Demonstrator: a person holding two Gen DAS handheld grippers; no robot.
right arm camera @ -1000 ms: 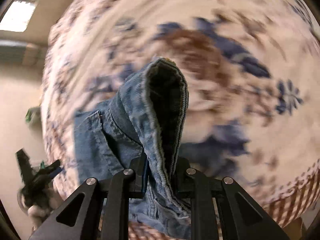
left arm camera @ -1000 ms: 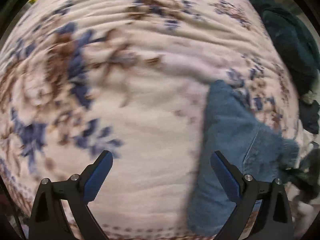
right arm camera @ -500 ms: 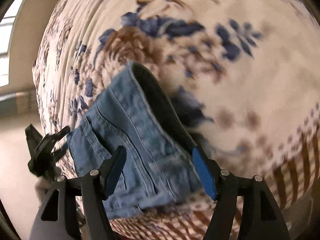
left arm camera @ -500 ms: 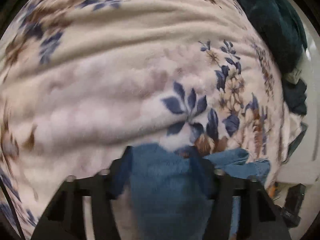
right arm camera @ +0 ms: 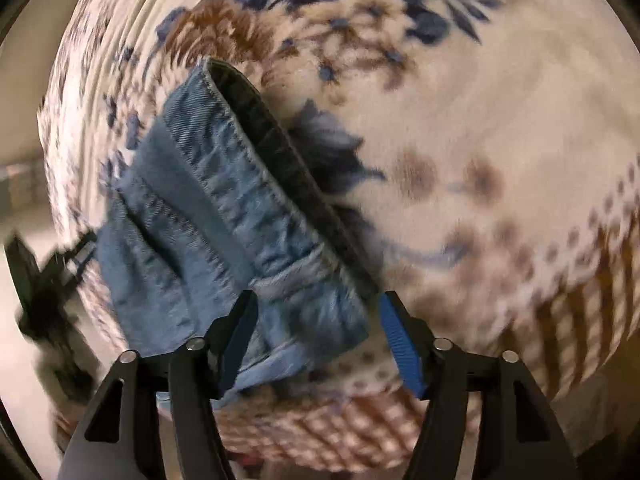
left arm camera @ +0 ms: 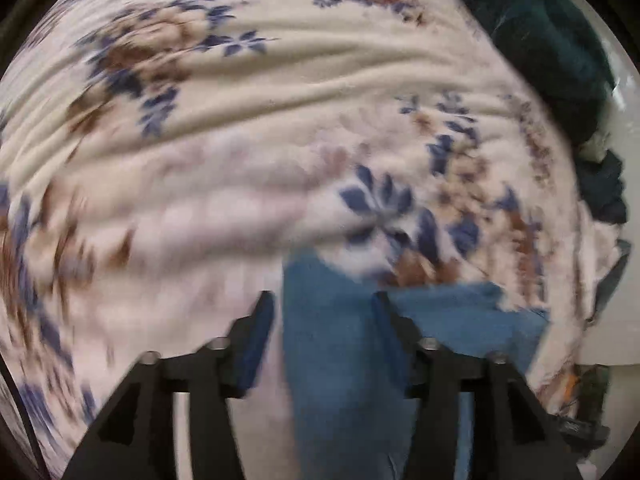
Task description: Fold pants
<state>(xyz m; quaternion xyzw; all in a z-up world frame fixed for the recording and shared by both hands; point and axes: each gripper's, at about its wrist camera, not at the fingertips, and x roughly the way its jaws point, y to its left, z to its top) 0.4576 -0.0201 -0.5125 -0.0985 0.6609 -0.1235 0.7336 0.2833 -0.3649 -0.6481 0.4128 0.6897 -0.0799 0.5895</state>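
Folded blue denim pants (right arm camera: 224,216) on cream floral fleece blanket (right arm camera: 500,128), both views blurred.
Right gripper (right arm camera: 316,332) jaws parted, straddling waistband at 6 o'clock, no grip. Left gripper (left arm camera: 324,320) jaws part-open around pants (left arm camera: 340,352) at 6 o'clock; contact unclear. Dark teal cloth (left arm camera: 552,52) at 2 o'clock.

Pants (right arm camera: 224,216) faded denim; blanket (right arm camera: 500,128) fuzzy fleece.

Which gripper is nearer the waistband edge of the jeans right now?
Right. The right gripper is open, its fingers straddling the waistband edge of the jeans. The left gripper is open around a plain denim fold farther along.
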